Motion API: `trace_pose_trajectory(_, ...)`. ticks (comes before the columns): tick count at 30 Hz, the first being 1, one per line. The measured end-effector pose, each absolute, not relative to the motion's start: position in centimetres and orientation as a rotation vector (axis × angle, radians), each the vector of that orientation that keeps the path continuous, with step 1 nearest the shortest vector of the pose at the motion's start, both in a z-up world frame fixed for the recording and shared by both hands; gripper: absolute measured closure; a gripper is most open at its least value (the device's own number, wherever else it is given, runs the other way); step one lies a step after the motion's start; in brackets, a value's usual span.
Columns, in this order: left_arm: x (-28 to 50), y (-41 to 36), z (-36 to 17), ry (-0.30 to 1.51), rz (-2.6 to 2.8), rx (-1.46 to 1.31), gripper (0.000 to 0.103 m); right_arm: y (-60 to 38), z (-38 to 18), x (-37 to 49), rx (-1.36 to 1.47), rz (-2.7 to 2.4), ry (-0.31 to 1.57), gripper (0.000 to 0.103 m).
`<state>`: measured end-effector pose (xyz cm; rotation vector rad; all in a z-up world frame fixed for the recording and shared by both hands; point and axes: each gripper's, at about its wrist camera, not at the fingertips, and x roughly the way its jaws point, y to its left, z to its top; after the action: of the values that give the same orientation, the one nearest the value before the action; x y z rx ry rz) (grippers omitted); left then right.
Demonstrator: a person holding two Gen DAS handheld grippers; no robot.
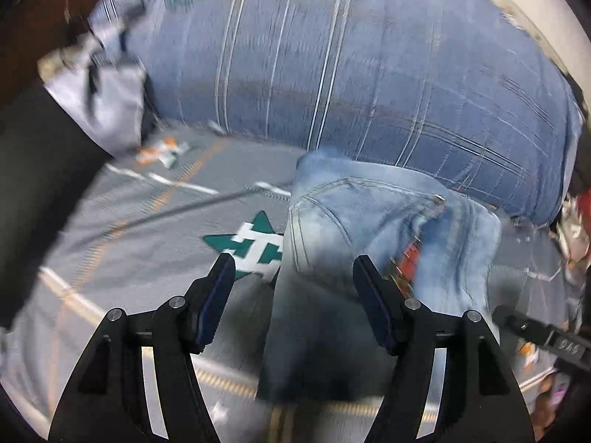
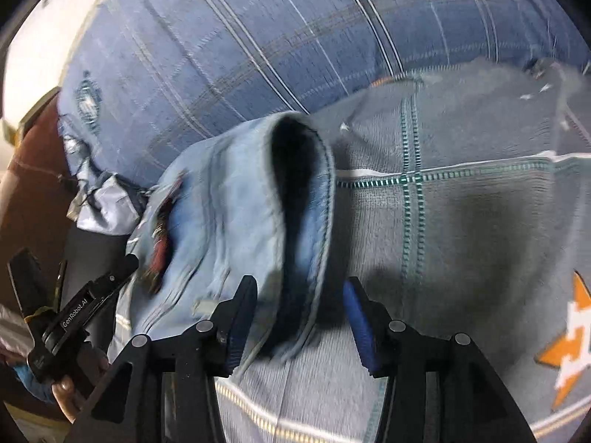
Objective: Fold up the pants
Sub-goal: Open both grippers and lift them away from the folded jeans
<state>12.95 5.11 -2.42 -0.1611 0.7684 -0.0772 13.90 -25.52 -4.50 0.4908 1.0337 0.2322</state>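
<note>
Light blue jeans [image 1: 369, 214] lie bunched on the grey bedspread [image 1: 147, 229], with a back pocket and a red patch showing. My left gripper [image 1: 294, 262] is open and wide above their near edge. The denim lies between the fingers, but the pads stand clear of it. In the right wrist view the jeans [image 2: 229, 203] show a dark, gaping hem or waist opening. My right gripper [image 2: 300, 282] is open and straddles that folded edge, and its blue pads [image 2: 356, 317] do not press on it. Both views are motion-blurred.
A large blue plaid bolster [image 1: 332, 55] lies across the bed behind the jeans. Crumpled pale cloth [image 1: 110, 85] sits at the far left beside dark wood. The bedspread [image 2: 461, 221] carries a teal star [image 1: 255, 247] and an orange star [image 2: 572, 336]. A hand [image 2: 70, 387] holds the other tool at lower left.
</note>
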Motion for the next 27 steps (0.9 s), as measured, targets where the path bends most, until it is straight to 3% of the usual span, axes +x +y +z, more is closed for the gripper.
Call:
trace_pose_trajectory(13, -2.4, 4.4, -0.9, 0.462, 0.051, -0.085, 0.036, -24.4, -2.4, 1.0, 0.442, 0.255, 0.779, 0.057)
trace_pose_trajectory(22, -4.3, 3.8, -1.7, 0.553, -0.011, -0.067, 0.036, -21.0, -0.7, -4.3, 0.295, 0.264, 0.647, 0.057)
trace_pose_trajectory(27, -5.2, 3.4, -1.5, 0.544, -0.021, -0.067, 0.036, -20.7, -1.3, -4.5, 0.321, 0.263, 0.675, 0.057)
